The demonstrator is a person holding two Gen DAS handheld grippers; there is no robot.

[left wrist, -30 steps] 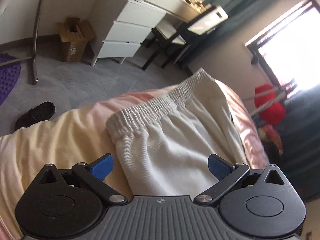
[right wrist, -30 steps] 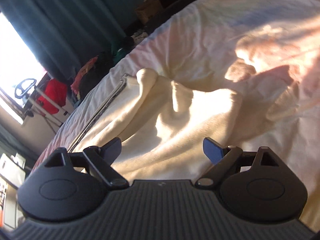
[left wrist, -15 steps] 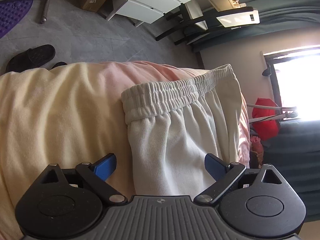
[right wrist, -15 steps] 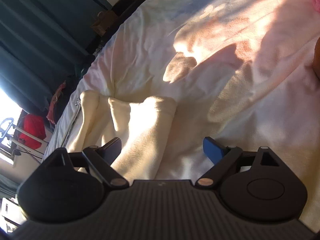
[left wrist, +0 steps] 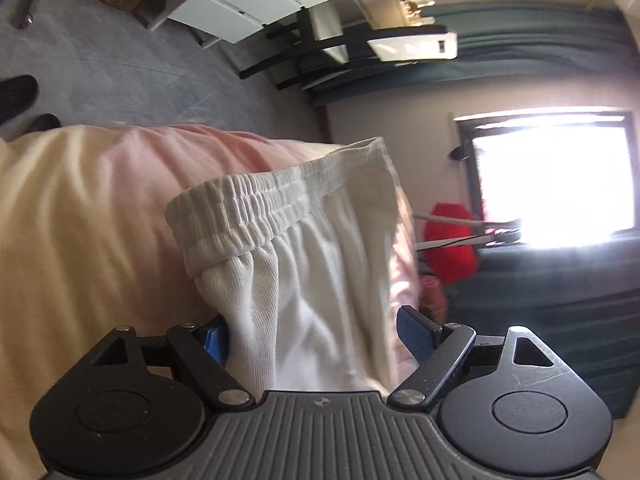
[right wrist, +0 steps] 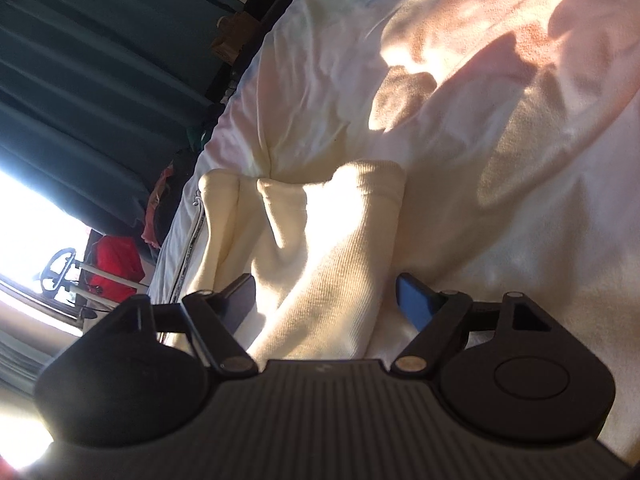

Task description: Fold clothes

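Your left claw (left wrist: pixel 316 334) is spread and closing around a pair of white ribbed-knit trousers (left wrist: pixel 320 272) lying on the bed (left wrist: pixel 80 220); the cloth sits between the blue pads, brushing the left one, clear of the right. The gathered elastic waistband (left wrist: pixel 256 204) lies ahead, near the bed's edge, with grey floor (left wrist: pixel 140 68) beyond. Your right claw (right wrist: pixel 324 296) is also spread and closing, with the trousers' cream leg end (right wrist: pixel 332 240) between its pads, not yet pinched. Open, wrinkled, sunlit sheet (right wrist: pixel 500 160) stretches ahead and to the right. Teal curtains (right wrist: pixel 80 60) and a bright window (left wrist: pixel 556 180) stand past the bed.
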